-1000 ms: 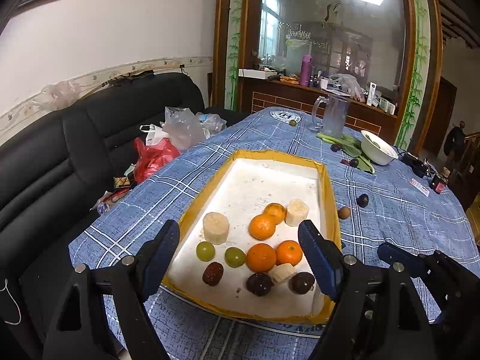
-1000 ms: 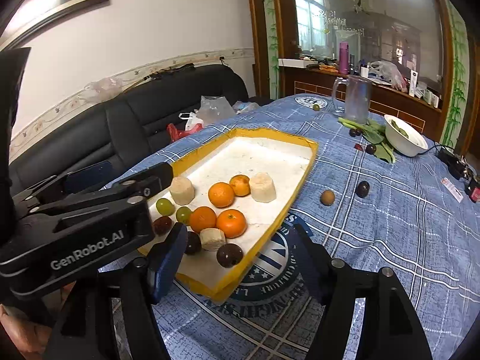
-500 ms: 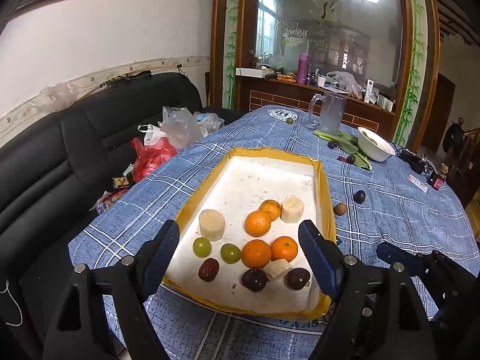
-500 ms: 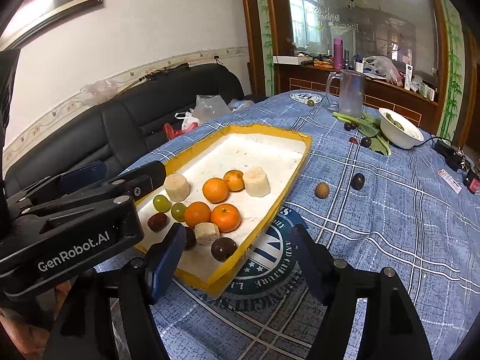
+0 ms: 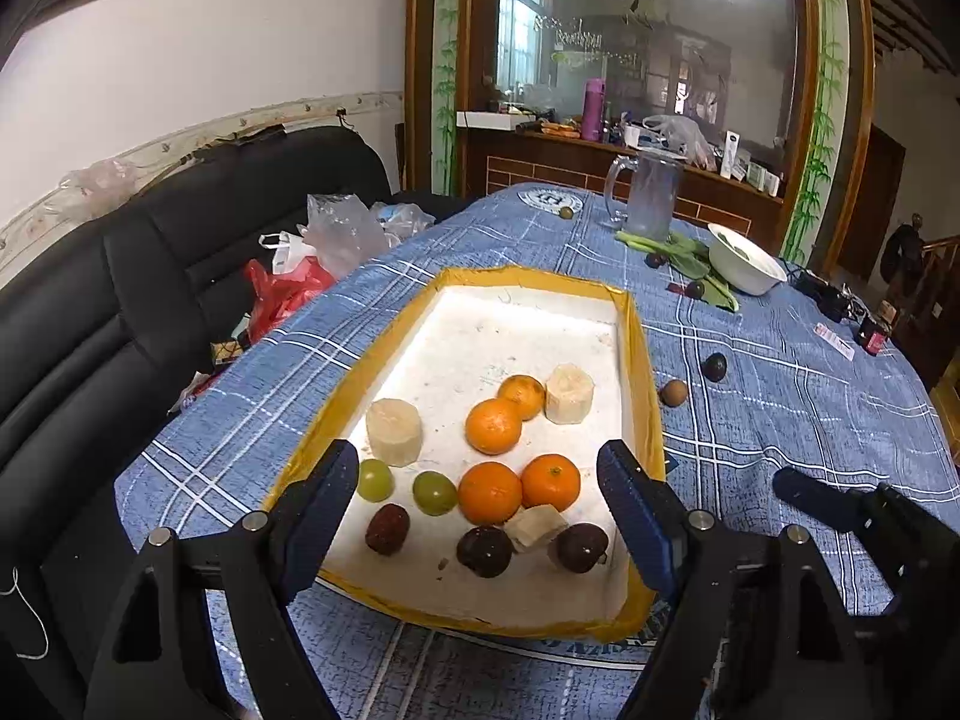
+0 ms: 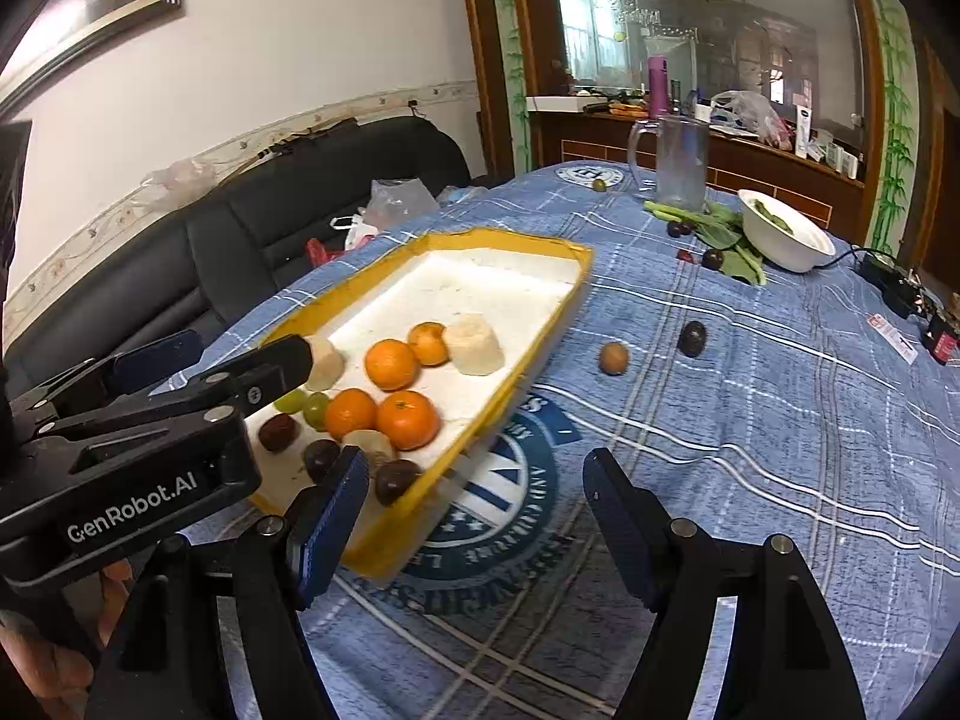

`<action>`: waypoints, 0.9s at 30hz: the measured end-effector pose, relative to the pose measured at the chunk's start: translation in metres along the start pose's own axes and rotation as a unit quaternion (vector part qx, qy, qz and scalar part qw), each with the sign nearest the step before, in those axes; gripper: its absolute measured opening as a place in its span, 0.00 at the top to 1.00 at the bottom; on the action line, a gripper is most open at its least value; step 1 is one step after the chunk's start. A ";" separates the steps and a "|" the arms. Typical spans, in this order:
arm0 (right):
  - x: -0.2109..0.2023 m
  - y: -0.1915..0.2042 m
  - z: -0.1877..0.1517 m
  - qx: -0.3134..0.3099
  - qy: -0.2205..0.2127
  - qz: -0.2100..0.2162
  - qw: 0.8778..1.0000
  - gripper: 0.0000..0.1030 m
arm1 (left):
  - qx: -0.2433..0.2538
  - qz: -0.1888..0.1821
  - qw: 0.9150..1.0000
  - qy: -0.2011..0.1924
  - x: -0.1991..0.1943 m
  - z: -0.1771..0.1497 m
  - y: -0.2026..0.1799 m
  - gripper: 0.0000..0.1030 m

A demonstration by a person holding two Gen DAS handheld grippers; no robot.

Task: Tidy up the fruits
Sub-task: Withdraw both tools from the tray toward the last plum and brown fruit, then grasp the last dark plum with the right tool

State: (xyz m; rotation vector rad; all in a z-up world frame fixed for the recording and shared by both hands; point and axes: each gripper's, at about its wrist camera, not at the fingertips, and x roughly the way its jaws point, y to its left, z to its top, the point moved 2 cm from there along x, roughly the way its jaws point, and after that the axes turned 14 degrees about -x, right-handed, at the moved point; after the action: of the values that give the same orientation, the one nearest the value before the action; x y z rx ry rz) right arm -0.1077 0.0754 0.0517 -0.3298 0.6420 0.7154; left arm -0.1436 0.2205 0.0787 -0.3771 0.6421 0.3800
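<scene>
Over the last second both views have drawn back and up from the tray [image 5: 642, 360]. The left tool [image 5: 480, 516] and right tool [image 6: 474, 516] are both open and empty. Most fruit lies at the tray's near end; a brown fruit [image 6: 613, 357] and a dark fruit [image 6: 692, 338] remain on the counter [image 6: 780, 420] right of the tray, likely next.

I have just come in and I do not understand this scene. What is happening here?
A person holds two grippers over a table. The left hand-held gripper and the right hand-held gripper are both open and hold nothing. Oranges, grapes and other fruit lie in the yellow tray. A small brown fruit lies outside it on the tablecloth.
</scene>
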 end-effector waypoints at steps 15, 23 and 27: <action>-0.003 -0.124 -0.023 0.058 0.042 -0.092 0.993 0.21 | -0.022 -0.052 0.998 0.018 0.016 0.001 -0.021 0.21; 0.047 -0.157 0.004 0.066 0.043 -0.079 0.994 0.25 | 0.035 -0.114 0.992 0.045 0.023 -0.009 -0.067 0.21; 0.079 -0.169 0.018 0.081 0.048 -0.050 0.994 0.39 | 0.030 -0.149 0.984 0.092 0.038 -0.013 -0.079 0.46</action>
State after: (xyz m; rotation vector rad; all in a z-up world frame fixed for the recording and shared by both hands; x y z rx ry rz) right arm 0.0627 0.0030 0.0254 -0.2447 0.7647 0.5501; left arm -0.0864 0.1543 0.0620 -0.4464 0.7633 0.0402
